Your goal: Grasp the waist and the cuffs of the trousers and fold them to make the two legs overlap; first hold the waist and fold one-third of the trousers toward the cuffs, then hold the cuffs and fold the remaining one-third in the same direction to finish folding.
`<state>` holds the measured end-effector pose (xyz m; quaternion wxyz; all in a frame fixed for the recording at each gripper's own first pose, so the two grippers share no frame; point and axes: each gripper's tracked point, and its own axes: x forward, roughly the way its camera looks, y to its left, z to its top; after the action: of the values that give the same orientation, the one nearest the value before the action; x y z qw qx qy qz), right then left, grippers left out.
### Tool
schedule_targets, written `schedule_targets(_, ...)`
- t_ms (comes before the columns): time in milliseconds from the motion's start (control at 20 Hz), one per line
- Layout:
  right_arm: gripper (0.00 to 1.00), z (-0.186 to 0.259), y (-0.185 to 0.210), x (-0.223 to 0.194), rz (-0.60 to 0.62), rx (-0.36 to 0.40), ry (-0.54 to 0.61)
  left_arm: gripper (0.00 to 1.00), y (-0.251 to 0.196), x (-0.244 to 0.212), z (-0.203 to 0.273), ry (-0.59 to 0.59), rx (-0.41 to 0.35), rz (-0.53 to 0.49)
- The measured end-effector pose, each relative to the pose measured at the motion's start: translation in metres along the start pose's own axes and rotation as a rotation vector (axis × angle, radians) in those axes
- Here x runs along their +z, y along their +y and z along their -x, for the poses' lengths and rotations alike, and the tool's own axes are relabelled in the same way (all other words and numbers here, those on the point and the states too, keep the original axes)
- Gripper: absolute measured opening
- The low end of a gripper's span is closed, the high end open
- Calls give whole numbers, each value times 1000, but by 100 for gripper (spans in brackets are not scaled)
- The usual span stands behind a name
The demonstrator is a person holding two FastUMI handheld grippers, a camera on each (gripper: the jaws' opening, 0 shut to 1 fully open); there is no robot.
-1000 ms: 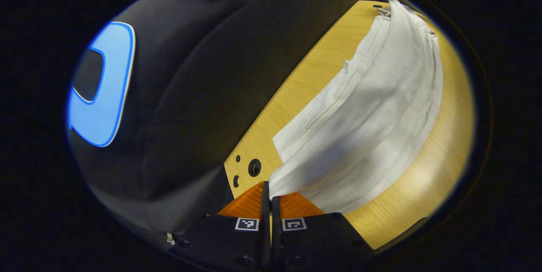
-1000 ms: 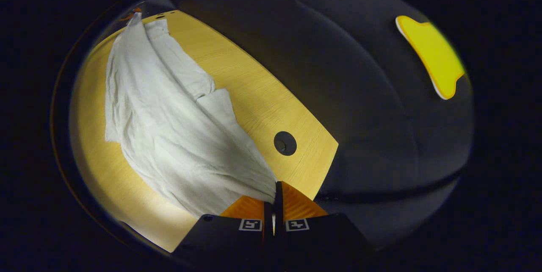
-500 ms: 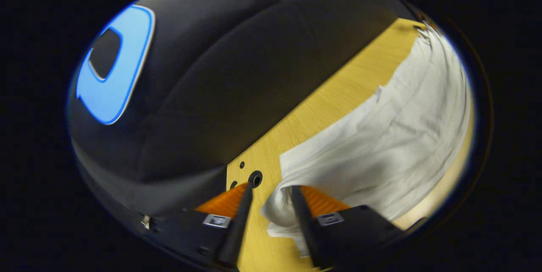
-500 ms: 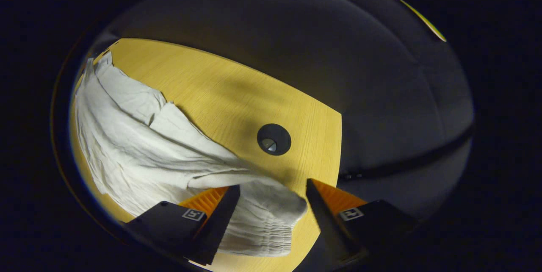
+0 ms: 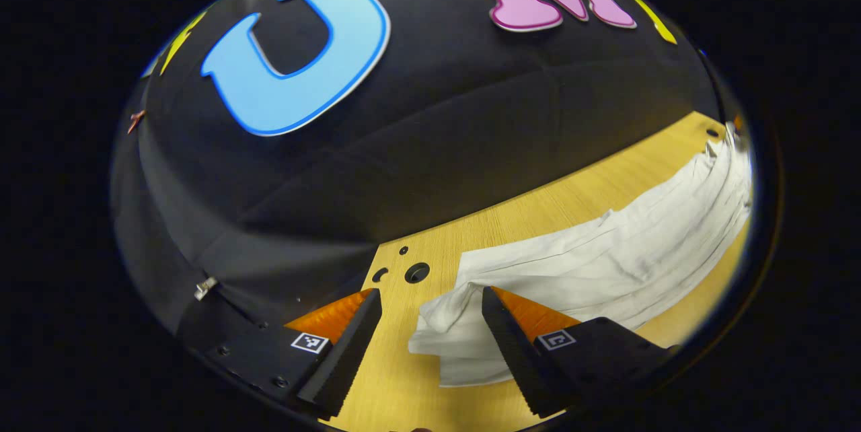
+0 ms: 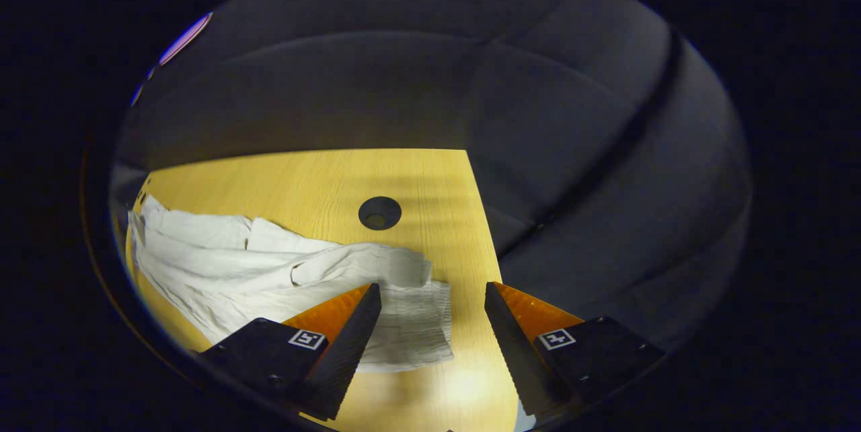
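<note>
Trousers [image 5: 605, 264], white, lie flat on the wooden table [image 5: 525, 217], legs overlapped lengthwise. Left gripper [image 5: 430, 311], fingers wide, hangs over one bunched end, touching nothing. Right gripper [image 6: 430, 307], fingers wide, hangs over the gathered end [image 6: 410, 324], near a table hole [image 6: 379, 212].

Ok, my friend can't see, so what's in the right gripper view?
White trousers lie crumpled on a yellow wooden table, one end folded over on itself. The right gripper has its jaws wide open, holding nothing, at that end. A round dark hole is in the table beyond the cloth.
</note>
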<state>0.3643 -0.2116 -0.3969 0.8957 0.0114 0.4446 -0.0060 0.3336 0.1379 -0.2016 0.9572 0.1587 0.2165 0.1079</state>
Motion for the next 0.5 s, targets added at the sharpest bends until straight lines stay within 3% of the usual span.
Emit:
schedule_targets(100,98,3,2,-6,-96,11,-32,97,10,-1,20,-6,36,71)
schedule_targets(250,98,-1,0,-13,-216,-13,-84,97,16,-1,48,-9,27,160)
schedule_targets(500,99,-10,-1,-43,-311,-71,-77,97,27,-15,82,20,35,263)
